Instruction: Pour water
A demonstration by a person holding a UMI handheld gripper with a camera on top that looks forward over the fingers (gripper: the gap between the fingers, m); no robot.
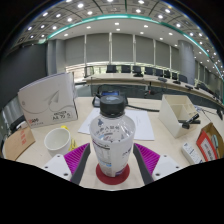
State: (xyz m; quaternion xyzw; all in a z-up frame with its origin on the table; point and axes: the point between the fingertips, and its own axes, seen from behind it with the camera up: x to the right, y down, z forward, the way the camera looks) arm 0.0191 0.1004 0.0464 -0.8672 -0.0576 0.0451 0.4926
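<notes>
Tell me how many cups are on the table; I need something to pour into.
1. A white cup stands on the table just left of the water bottle held between the gripper fingers. Others could be hidden behind the bottle or boxes.

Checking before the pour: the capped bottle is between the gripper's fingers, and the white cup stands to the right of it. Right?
Not quite. The gripper view shows the white cup to the left of the bottle, not the right. The bottle, black cap on, is indeed between the gripper fingers.
</notes>
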